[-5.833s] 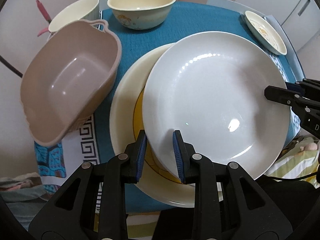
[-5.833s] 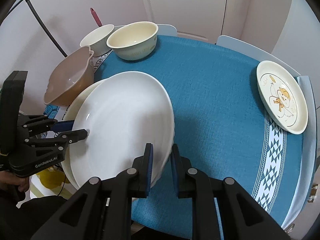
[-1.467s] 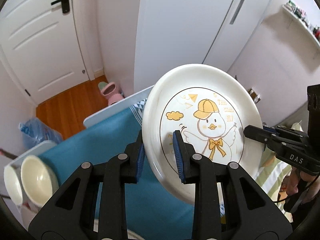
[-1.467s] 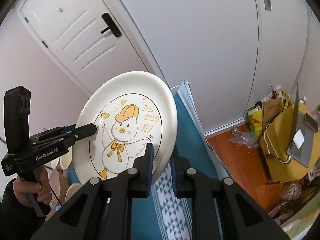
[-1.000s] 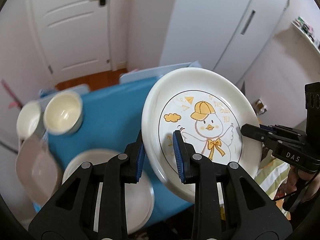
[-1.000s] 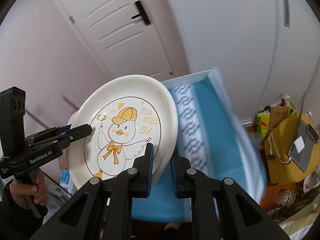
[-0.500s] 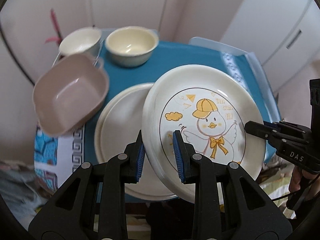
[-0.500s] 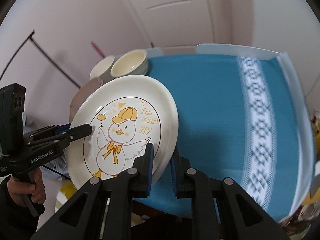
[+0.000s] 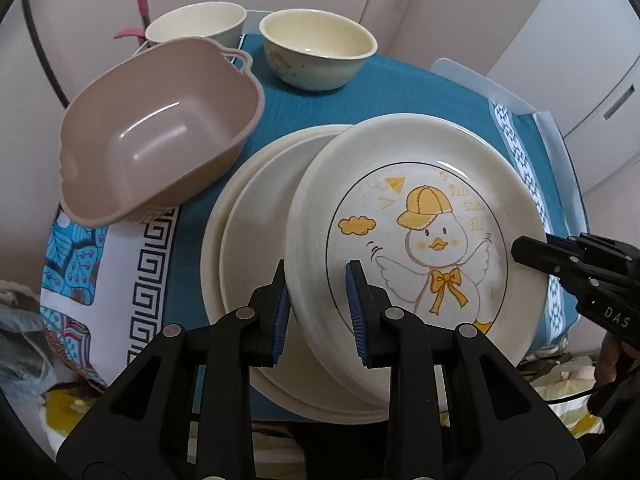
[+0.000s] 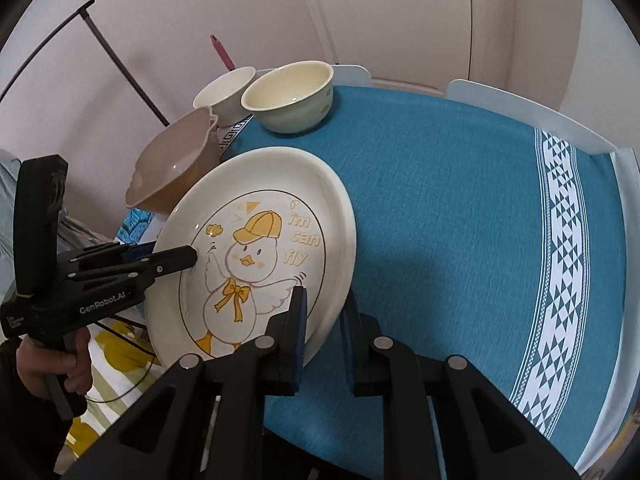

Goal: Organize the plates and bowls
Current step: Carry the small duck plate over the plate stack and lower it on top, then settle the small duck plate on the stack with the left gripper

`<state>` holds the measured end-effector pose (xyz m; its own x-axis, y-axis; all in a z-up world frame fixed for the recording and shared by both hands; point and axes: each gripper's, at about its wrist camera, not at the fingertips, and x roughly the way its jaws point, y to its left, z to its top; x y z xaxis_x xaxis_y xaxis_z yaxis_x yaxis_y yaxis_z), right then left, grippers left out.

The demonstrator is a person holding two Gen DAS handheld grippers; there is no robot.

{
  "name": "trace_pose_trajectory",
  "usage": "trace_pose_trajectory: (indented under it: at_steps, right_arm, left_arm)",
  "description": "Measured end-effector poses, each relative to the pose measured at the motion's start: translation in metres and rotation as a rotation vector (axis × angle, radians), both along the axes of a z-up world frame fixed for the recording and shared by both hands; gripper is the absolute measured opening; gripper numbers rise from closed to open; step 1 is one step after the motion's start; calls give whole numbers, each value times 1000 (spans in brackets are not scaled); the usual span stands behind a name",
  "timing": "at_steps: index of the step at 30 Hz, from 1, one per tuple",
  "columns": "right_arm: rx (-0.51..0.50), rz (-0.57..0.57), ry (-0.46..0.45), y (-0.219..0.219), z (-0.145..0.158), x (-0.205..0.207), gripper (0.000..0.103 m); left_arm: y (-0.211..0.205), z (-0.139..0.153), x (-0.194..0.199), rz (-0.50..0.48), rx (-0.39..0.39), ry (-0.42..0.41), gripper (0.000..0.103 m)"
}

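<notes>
Three plates (image 9: 256,248); two cream bowls (image 9: 318,54); one tan basin (image 9: 160,128); two tools (image 9: 318,300).

Soft, even indoor light, fairly dim, slight pink cast on walls. Small glare spots inside the pink basin (image 9: 160,136) and on the duck plate (image 9: 416,240) rim. Faint shadow on the blue cloth (image 10: 460,208) beside plate. Heavy fisheye bend + black vignette at corners. Edges slightly soft, centre sharp
</notes>
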<state>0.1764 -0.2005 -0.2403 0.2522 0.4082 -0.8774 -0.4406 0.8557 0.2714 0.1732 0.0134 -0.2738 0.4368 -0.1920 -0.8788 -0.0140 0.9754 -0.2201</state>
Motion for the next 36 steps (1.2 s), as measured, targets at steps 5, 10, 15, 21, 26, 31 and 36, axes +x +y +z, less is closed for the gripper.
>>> trace_pose_trajectory:
  at_steps: [5, 10, 15, 21, 26, 31, 36]
  right_arm:
    - [-11, 24, -16, 2, -1, 1, 15]
    - [-35, 54, -41, 7, -1, 1, 15]
    - [-44, 74, -44, 8, -4, 2, 15]
    - [-54, 99, -49, 14, -8, 6, 15]
    - [-51, 102, -35, 15, -12, 9, 15]
    - [-62, 107, -27, 20, -16, 8, 15]
    - [-71, 110, -23, 24, -20, 8, 15]
  left_arm:
    - [-13, -5, 6, -3, 67, 11, 24]
    - [-21, -9, 8, -14, 146, 18, 24]
    - [-33, -8, 8, -29, 265, 10, 24]
    - [-42, -6, 5, -38, 375, 6, 24]
    - [-45, -2, 2, -40, 441, -2, 24]
    - [-47, 0, -2, -22, 494, -2, 24]
    - [-44, 2, -2, -22, 504, 7, 24]
